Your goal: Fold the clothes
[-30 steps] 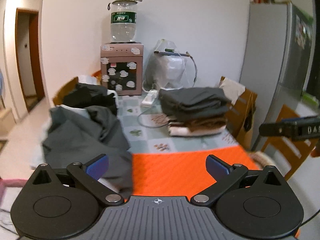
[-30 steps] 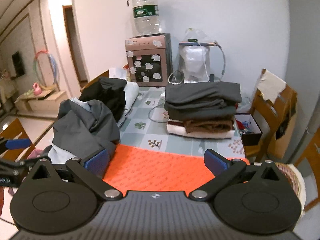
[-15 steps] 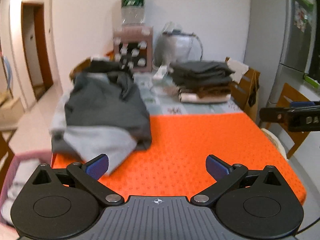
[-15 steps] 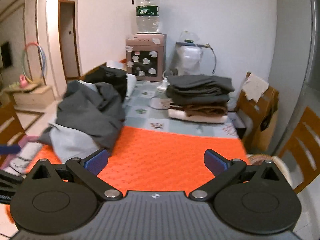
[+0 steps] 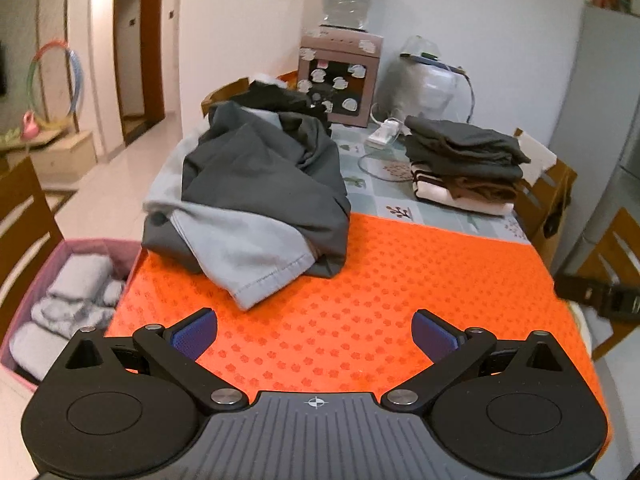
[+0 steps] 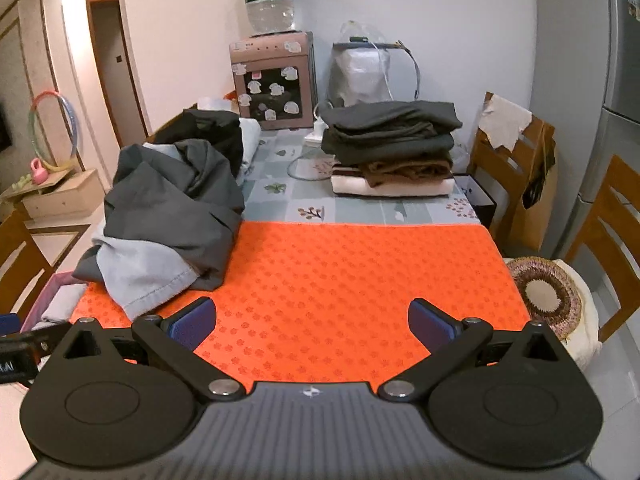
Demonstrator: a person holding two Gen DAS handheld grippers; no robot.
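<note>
Clothes [image 5: 256,184] lie in a loose grey heap on the far left part of the orange mat [image 5: 380,300] in the left wrist view, and the left gripper [image 5: 315,334] hangs over the near edge, spread wide and holding nothing. From the right wrist view, the right gripper [image 6: 312,324] is also wide apart and empty above the mat, the heap to its left, a folded stack [image 6: 390,148] behind on the table [image 6: 360,208].
</note>
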